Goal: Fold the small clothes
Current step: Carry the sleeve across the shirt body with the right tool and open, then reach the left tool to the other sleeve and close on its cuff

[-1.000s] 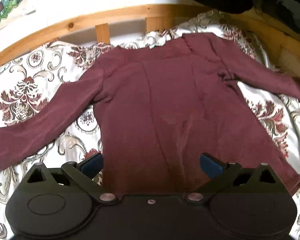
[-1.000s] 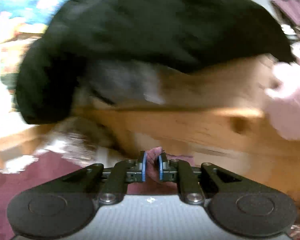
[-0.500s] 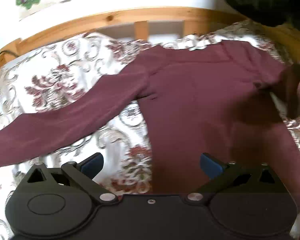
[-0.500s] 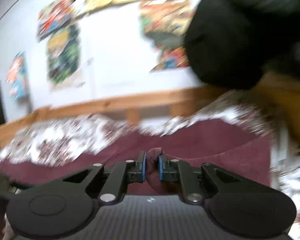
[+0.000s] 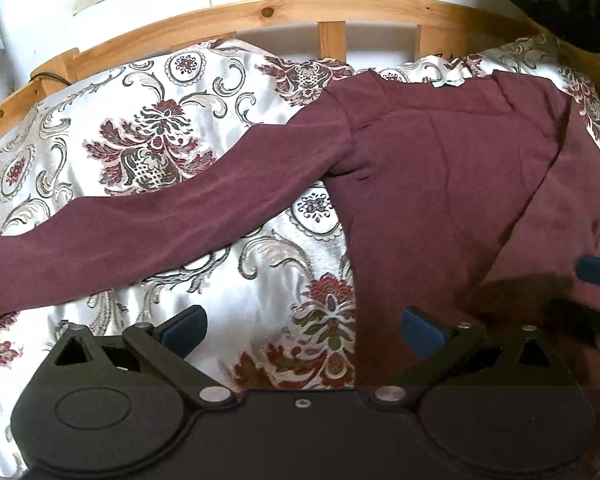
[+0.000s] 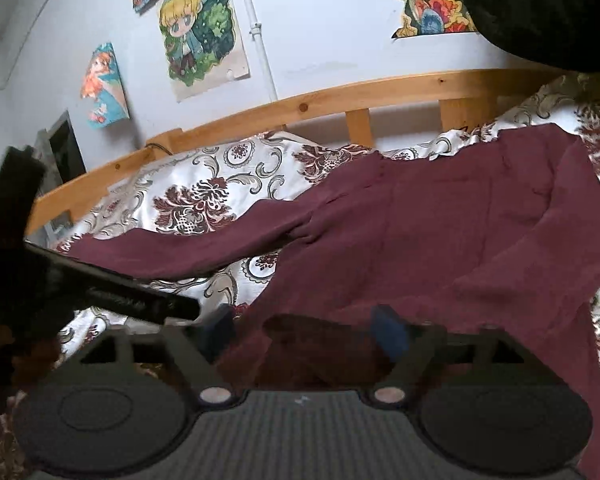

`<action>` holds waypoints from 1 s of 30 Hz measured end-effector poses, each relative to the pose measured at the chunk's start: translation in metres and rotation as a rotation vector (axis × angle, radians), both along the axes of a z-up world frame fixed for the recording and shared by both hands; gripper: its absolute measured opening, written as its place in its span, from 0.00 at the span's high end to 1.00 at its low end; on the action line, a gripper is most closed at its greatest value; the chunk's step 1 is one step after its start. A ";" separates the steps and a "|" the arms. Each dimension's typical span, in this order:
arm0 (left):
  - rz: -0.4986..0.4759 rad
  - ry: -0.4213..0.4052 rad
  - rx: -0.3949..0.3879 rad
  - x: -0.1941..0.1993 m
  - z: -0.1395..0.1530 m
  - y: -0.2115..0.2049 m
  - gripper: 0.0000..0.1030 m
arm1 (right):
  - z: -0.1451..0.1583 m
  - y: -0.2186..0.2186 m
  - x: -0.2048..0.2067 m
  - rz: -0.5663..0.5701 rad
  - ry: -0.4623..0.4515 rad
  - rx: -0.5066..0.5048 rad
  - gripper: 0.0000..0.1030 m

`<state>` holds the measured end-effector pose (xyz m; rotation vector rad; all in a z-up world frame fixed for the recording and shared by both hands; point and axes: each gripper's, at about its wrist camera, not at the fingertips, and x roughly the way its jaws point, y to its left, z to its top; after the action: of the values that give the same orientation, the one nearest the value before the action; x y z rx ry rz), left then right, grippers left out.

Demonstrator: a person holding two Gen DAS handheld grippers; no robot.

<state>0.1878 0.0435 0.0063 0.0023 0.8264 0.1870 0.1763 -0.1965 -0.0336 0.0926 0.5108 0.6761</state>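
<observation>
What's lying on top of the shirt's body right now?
One sleeve lies folded diagonally across the maroon shirt; the other sleeve stretches out on the floral bedspread. Whatever is beneath the shirt is covered.

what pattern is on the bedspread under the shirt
The bedspread is shiny white with dark red flowers and grey-gold scrolls; the left wrist view shows it best.

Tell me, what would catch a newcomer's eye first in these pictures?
A maroon long-sleeved top lies on a floral bedspread, one sleeve stretched out, the other folded across its body. Bright cartoon posters hang on the wall above the wooden bed rail.
</observation>
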 end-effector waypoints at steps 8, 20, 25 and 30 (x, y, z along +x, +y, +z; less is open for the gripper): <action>-0.046 -0.080 -0.084 0.018 0.001 -0.026 0.01 | -0.011 -0.085 0.030 -0.357 -0.081 -0.008 0.04; -0.110 0.088 0.117 0.059 -0.049 -0.079 0.01 | -0.044 -0.147 0.106 -0.641 -0.040 0.000 0.55; -0.056 0.104 0.073 0.054 -0.051 -0.071 0.01 | -0.050 -0.145 0.113 -0.684 -0.025 -0.019 0.77; -0.004 0.061 -0.008 0.040 -0.040 -0.057 0.01 | -0.046 -0.143 0.111 -0.679 -0.019 -0.013 0.68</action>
<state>0.2283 -0.0132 -0.0336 0.0024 0.8879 0.1809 0.2874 -0.3399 -0.0801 0.2349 0.4288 0.0093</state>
